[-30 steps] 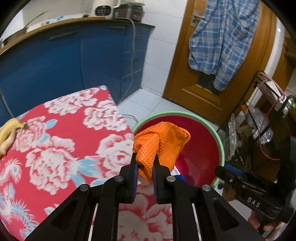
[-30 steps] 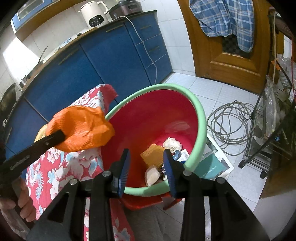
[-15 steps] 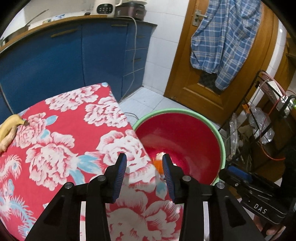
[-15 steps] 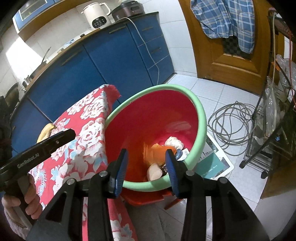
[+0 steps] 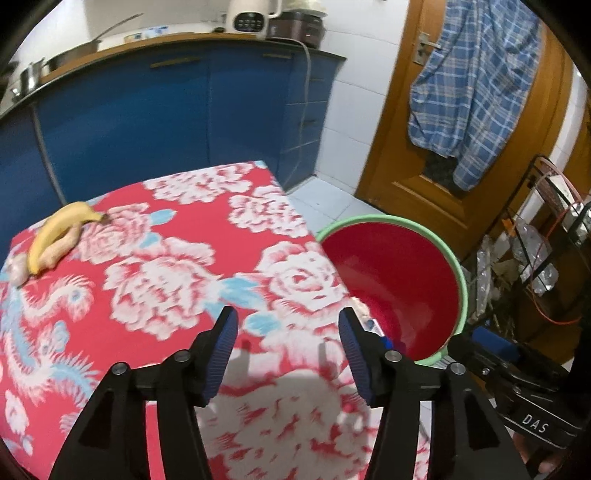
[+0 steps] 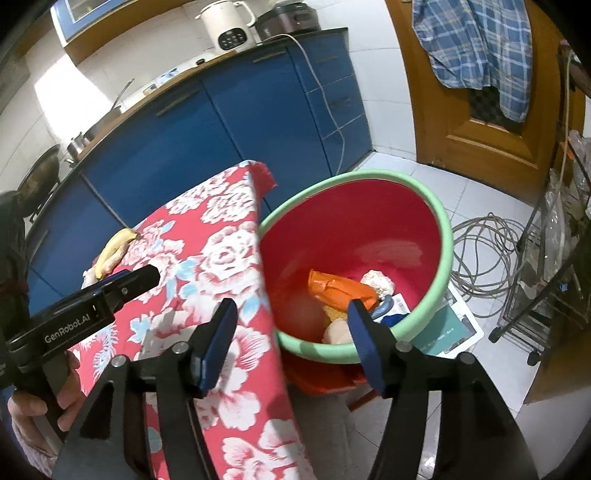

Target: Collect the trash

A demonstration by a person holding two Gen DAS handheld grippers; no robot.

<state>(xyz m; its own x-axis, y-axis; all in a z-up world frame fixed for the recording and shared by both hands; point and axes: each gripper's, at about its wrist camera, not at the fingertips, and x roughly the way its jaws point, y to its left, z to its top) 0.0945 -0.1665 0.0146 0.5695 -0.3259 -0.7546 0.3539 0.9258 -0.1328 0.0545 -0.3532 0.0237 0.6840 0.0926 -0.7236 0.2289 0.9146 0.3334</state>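
Left wrist view: the left gripper (image 5: 286,334), jaws opening and empty, hangs over the floral tablecloth (image 5: 177,266); the red bin (image 5: 399,266) stands beside the cloth's edge, blue cabinets (image 5: 147,122) behind.

Right wrist view: the right gripper (image 6: 291,332), jaws opening and empty, sits above the bin (image 6: 354,236), where the orange bag (image 6: 340,290) lies among other trash; a banana (image 6: 114,245) lies on the cloth.

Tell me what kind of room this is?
Most likely a home kitchen: blue cabinets under a counter with a white electric kettle and a wok, plus a table in a floral cloth beside a red basin of trash.
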